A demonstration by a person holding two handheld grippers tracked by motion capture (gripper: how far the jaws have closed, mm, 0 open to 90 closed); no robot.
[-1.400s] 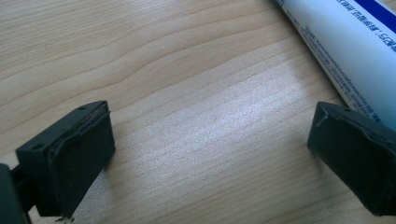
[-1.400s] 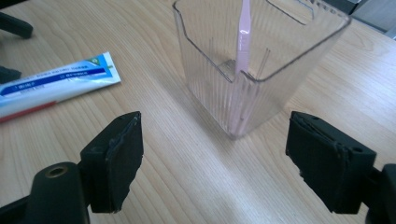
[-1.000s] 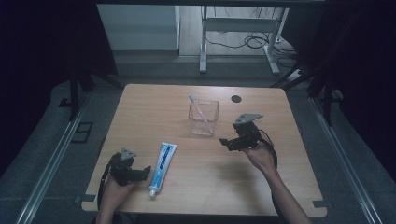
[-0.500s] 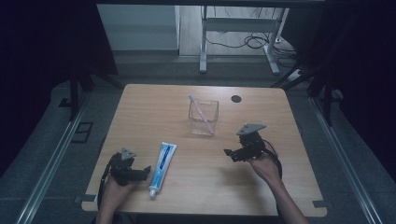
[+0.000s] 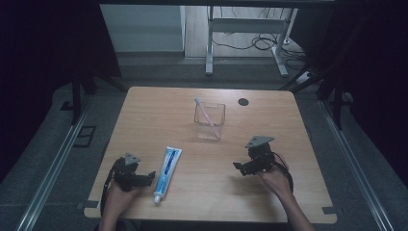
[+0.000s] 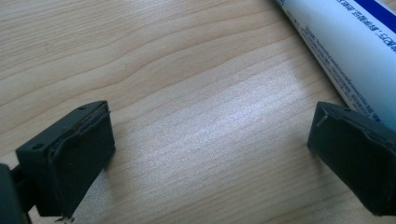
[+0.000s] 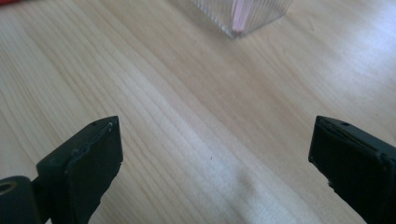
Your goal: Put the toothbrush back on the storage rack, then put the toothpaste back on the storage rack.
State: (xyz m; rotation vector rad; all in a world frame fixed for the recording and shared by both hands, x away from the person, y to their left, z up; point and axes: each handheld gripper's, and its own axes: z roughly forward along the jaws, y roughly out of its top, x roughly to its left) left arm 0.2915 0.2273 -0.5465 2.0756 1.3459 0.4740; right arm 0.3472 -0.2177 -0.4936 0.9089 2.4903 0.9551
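A clear square cup [image 5: 210, 121] stands near the middle of the wooden table [image 5: 288, 120] with a pink toothbrush [image 5: 204, 110] leaning in it. A white and blue toothpaste tube [image 5: 167, 167] lies flat near the front left. My left gripper [image 5: 148, 178] rests just left of the tube, open, with bare wood between its jaws; the tube [image 6: 345, 51] passes beside its right jaw. My right gripper [image 5: 239, 167] hovers low at the front right of the cup. Its jaws have just been opening and hold nothing. The cup's base [image 7: 243, 14] lies ahead of the right gripper [image 7: 219, 163].
A black round mark [image 5: 244, 101] sits near the table's far edge. Beyond the table stand the metal legs of a desk frame [image 5: 209, 53] with cables on the floor. Dark curtains hang on both sides.
My right gripper has sunk and drawn back toward the near edge, away from the cup. The left gripper, tube and cup have kept still.
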